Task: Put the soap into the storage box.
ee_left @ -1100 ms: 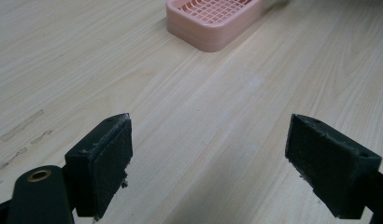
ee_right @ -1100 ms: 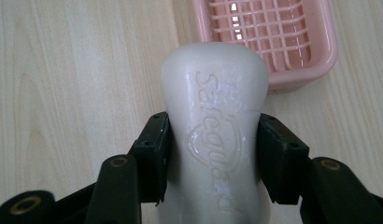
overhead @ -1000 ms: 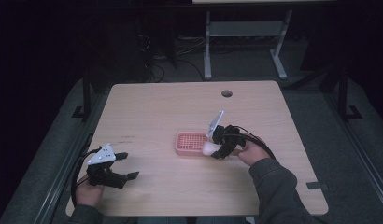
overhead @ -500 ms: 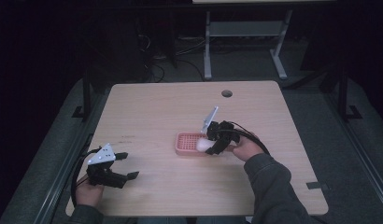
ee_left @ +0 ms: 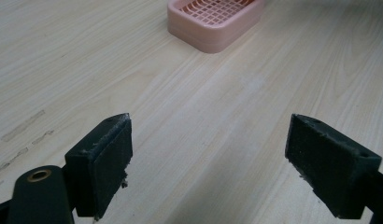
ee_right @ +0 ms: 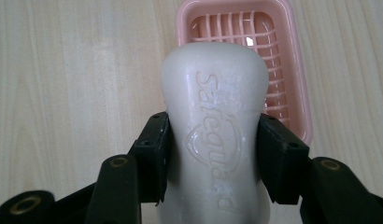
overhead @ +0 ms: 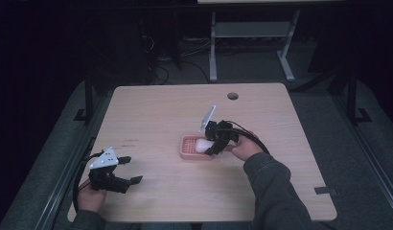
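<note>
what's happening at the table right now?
A person works two hand-held tools. The right claw is shut on a white bar of soap and holds it over the pink slotted soap dish near the table's middle; the soap isn't released. The left claw is open with nothing between its pads, resting near the table's front left corner.

"Safeguard" is embossed lengthwise on the white soap bar, with a shield outline pressed around the middle letters. No other text can be read.
</note>
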### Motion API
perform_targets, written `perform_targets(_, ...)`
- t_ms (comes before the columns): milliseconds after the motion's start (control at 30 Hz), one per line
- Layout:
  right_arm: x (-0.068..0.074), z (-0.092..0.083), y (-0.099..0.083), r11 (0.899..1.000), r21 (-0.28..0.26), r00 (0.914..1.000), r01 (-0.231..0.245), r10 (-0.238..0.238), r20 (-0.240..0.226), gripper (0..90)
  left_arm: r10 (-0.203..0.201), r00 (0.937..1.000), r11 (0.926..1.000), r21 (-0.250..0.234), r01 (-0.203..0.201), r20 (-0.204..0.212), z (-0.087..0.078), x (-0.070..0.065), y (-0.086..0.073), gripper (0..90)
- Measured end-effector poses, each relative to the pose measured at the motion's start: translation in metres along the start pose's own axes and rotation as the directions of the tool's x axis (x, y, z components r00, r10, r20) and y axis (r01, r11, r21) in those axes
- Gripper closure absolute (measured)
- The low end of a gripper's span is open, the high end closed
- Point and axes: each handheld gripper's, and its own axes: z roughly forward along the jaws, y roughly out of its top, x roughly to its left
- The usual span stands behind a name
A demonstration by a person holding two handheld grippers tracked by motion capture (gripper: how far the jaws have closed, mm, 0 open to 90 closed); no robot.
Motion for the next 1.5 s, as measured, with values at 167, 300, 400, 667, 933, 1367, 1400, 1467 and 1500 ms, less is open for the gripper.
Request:
perform_targets(167, -0.003, 0.0, 0.008, 1.0, 0.007, 0.9999, 0.008, -0.007, -0.008, 48.7, -0.001, 1.0, 1.0, -0.001, 0.001, 0.0, 0.0, 0.0, 0.0, 14.8)
perform_targets(300, -0.006, 0.001, 0.013, 1.0, 0.0, 0.9999, 0.011, -0.011, -0.009, 48.8, 0.0, 1.0, 1.0, -0.001, 0.0, 0.0, 0.0, 0.0, 0.0, 14.8)
perform_targets(400, -0.007, 0.003, 0.019, 1.0, 0.005, 0.9997, 0.02, -0.02, -0.014, 48.7, -0.001, 1.0, 1.0, -0.001, 0.001, 0.0, 0.0, 0.001, 0.0, 14.8)
perform_targets(667, -0.01, 0.016, 0.03, 0.999, 0.017, 0.9992, 0.027, -0.027, -0.031, 48.7, -0.003, 1.0, 1.0, -0.005, 0.003, 0.001, -0.001, 0.0, 0.0, 14.8)
perform_targets(933, -0.015, 0.029, 0.034, 0.999, 0.038, 0.9997, 0.014, -0.013, -0.02, 48.7, -0.002, 1.0, 1.0, -0.003, 0.002, 0.003, 0.0, 0.001, 0.0, 14.8)
perform_targets(1367, -0.019, 0.045, 0.036, 0.999, 0.049, 0.9993, 0.013, -0.011, -0.035, 48.7, -0.003, 1.0, 1.0, -0.005, 0.003, 0.003, -0.001, 0.0, 0.0, 14.8)
perform_targets(1400, -0.019, 0.045, 0.036, 0.999, 0.049, 0.9993, 0.013, -0.011, -0.035, 48.7, -0.003, 1.0, 1.0, -0.005, 0.003, 0.003, -0.001, 0.0, 0.0, 14.8)
perform_targets(1467, -0.02, 0.046, 0.036, 0.999, 0.052, 0.9994, 0.013, -0.011, -0.032, 48.7, -0.004, 1.0, 1.0, -0.005, 0.004, 0.003, -0.001, 0.0, 0.0, 14.8)
perform_targets(1500, -0.02, 0.047, 0.036, 0.999, 0.053, 0.9994, 0.012, -0.01, -0.032, 48.7, -0.004, 1.0, 1.0, -0.005, 0.004, 0.003, -0.001, 0.0, 0.0, 14.8)
